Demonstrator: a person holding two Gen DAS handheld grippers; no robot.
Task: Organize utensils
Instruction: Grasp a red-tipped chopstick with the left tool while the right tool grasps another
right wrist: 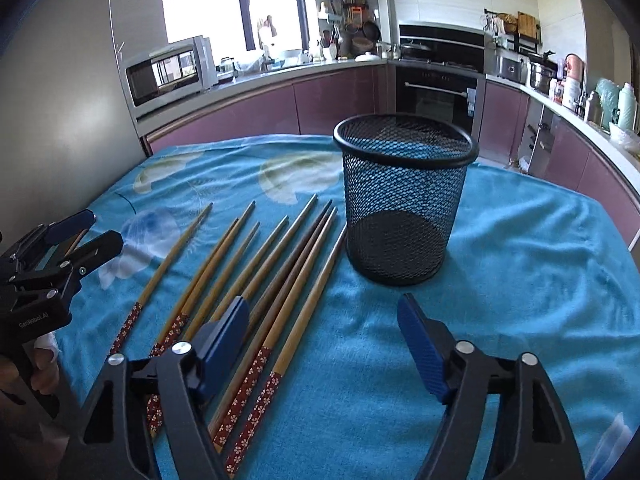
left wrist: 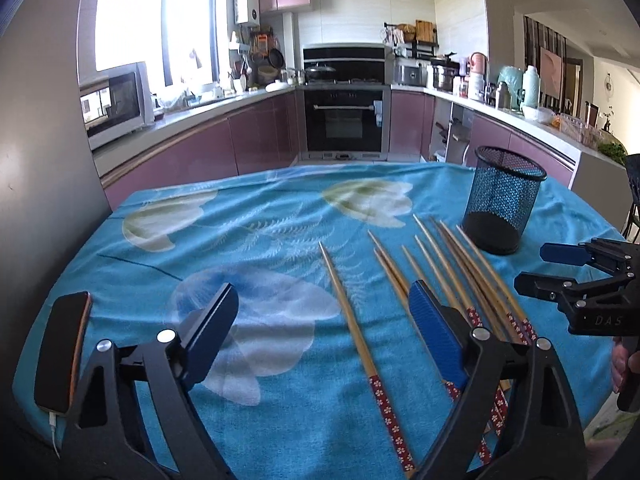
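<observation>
**Both grippers apart over the chopsticks, nothing held**

The left gripper (left wrist: 320, 332) hangs over a table covered in a blue floral cloth (left wrist: 256, 216). Its jaws stand wide apart and hold nothing. One chopstick (left wrist: 356, 332) lies alone on the cloth in the gap between the fingers, nearer the right-hand finger, its bare tip pointing away and its red flowered handle toward the camera. The rest of the chopsticks (left wrist: 460, 264) lie fanned out past and behind the right-hand finger, which covers part of them. A black mesh cup (left wrist: 504, 204) stands upright beyond that finger's tip, just past the chopstick tips. Outside the left-hand finger, a dark phone (left wrist: 62, 352) lies at the table's edge with a white cable plugged in.

The right gripper (right wrist: 324, 344) also has its jaws parted, less widely, with no pad pressing on anything. Between its fingers, toward the left-hand one, lie the handles of the rightmost chopsticks (right wrist: 296, 280); that finger sits over the middle of the bundle. The others spread out beyond the left-hand finger. The mesh cup (right wrist: 404, 200) stands ahead of the gap between the fingers, empty as far as its mesh shows, with the nearest chopstick's tip just beside its base; whether they touch I cannot tell.

Each gripper shows at the edge of the other's view.
</observation>
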